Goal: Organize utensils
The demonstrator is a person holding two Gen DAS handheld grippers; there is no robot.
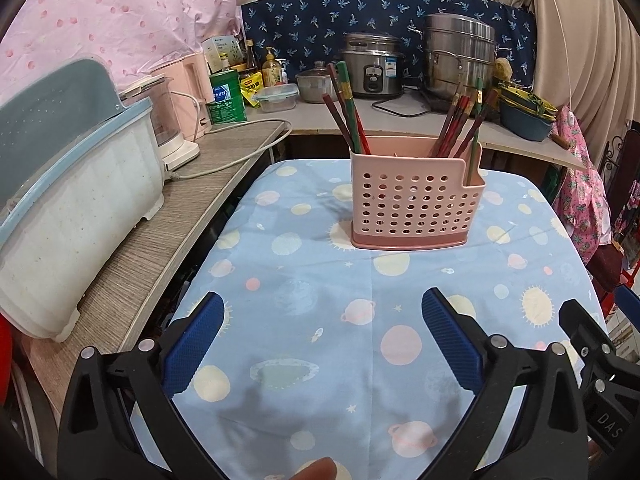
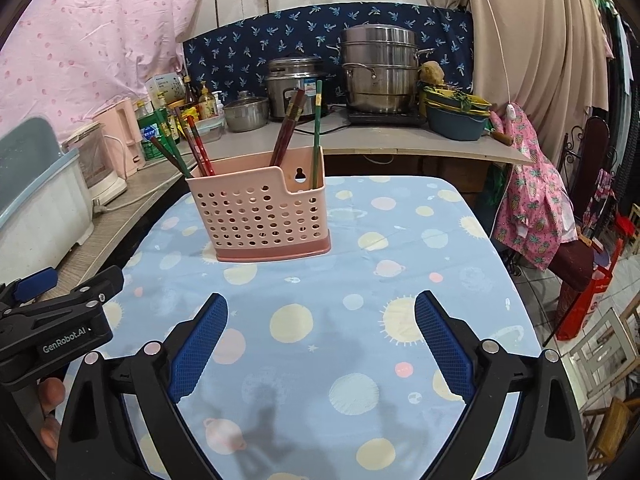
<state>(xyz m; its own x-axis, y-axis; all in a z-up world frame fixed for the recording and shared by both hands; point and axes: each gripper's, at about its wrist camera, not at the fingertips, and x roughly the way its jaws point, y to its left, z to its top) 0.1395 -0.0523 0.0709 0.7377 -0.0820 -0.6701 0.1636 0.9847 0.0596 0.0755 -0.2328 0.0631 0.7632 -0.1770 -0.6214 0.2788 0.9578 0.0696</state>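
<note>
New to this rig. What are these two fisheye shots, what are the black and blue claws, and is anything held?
No robot arm here: a person carries a hand-held gripper in each hand, with a camera on each looking along its fingers. One picture is from the left hand-held gripper, the other from the right hand-held gripper. Both are open and hold nothing. On the planet-print tablecloth stands a pink perforated holder with chopsticks upright inside it. Pots sit on the counter behind.
</note>
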